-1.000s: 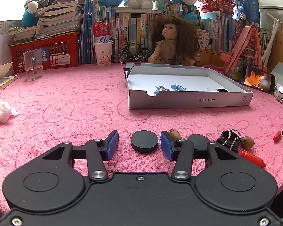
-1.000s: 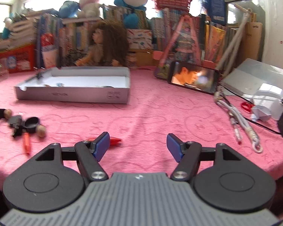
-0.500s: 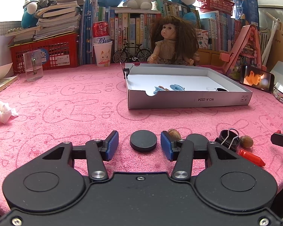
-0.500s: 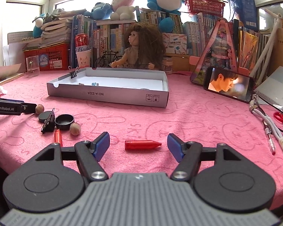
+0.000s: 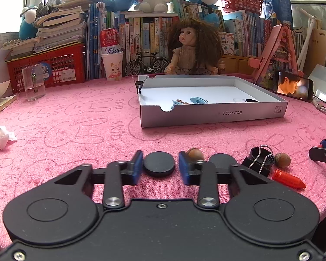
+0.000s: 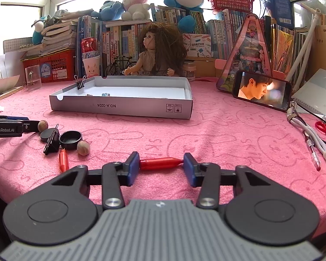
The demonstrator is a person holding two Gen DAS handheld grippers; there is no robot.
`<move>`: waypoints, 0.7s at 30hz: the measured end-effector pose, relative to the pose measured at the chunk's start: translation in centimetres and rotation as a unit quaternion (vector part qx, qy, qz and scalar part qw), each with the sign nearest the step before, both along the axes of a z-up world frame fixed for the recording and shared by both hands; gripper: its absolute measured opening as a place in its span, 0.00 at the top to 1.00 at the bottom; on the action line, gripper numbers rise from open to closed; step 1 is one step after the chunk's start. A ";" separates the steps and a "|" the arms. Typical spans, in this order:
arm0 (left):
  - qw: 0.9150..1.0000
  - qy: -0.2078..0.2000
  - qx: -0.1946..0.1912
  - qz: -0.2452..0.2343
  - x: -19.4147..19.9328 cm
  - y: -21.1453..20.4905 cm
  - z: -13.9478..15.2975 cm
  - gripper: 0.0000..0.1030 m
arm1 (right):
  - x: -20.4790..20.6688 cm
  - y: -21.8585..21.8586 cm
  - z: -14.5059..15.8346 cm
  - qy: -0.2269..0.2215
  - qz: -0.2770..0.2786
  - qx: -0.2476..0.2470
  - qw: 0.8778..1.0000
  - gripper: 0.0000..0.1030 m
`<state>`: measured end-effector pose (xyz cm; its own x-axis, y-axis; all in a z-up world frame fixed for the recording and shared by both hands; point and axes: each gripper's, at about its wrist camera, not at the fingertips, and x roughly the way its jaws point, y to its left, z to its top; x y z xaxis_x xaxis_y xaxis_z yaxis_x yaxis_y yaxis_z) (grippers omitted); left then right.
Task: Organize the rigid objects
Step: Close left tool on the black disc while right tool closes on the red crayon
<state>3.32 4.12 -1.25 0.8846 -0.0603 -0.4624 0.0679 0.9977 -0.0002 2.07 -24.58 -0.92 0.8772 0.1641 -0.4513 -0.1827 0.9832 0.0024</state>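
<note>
The black disc (image 5: 158, 166) is bracketed by the left gripper (image 5: 158, 169), jaws narrowed but not gripping. The red crayon (image 6: 160, 163) lies crosswise between the right gripper's (image 6: 161, 170) jaws, its ends at both pads, well short of the cardboard tray (image 6: 121, 108).

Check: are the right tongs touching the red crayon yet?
Touching. Right wrist view: red crayon spans the right tongs, each end meeting a blue pad.
</note>
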 end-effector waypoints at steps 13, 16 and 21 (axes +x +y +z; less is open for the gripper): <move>1.000 -0.017 -0.021 0.005 0.2 -0.1 1.9 0.71 | 0.8 0.4 1.0 -0.011 -0.012 0.007 1.000 0.53; 0.999 -0.018 -0.028 0.004 0.6 -0.5 2.3 0.71 | 1.4 0.5 1.4 -0.012 -0.020 0.016 1.000 0.53; 0.999 -0.020 -0.032 -0.005 1.3 -1.1 3.1 0.71 | 2.6 0.5 1.9 -0.008 -0.038 0.035 0.999 0.53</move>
